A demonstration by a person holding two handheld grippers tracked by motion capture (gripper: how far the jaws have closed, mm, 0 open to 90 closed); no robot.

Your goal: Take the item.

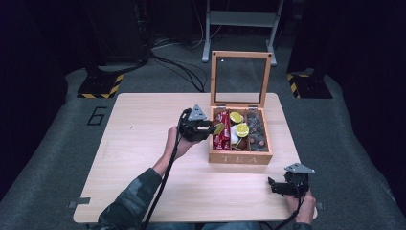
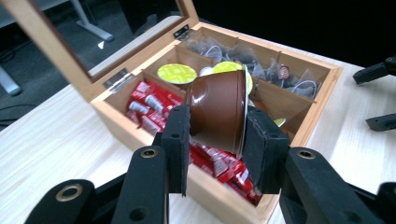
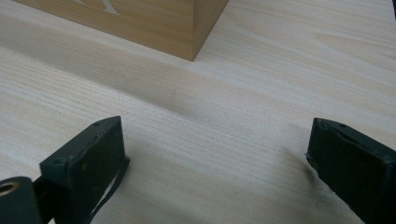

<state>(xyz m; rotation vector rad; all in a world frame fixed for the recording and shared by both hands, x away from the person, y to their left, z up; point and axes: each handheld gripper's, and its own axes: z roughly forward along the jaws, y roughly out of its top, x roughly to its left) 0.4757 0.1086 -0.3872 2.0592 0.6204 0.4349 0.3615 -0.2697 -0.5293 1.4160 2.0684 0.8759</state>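
Capsule: brown coffee capsule (image 2: 219, 112), lying sideways, pinched betw. pads of left gripper (image 2: 215, 140), held just above tea box's (image 1: 239, 158) left edge.
Right gripper: (image 3: 219, 163) jaws spread wide, nothing betw. them, low over table (image 3: 196, 107) near box corner.
Box: lid up; red sachets (image 2: 154, 105), green-lidded capsules (image 2: 176, 73), tea bags (image 2: 261, 63) in compartments.

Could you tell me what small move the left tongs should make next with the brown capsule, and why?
Probably carry it a little further away from the box. The left tongs are shut on the brown capsule, which hangs above the red sachets near the wooden tea box's left wall, so it seems to be on its way out.
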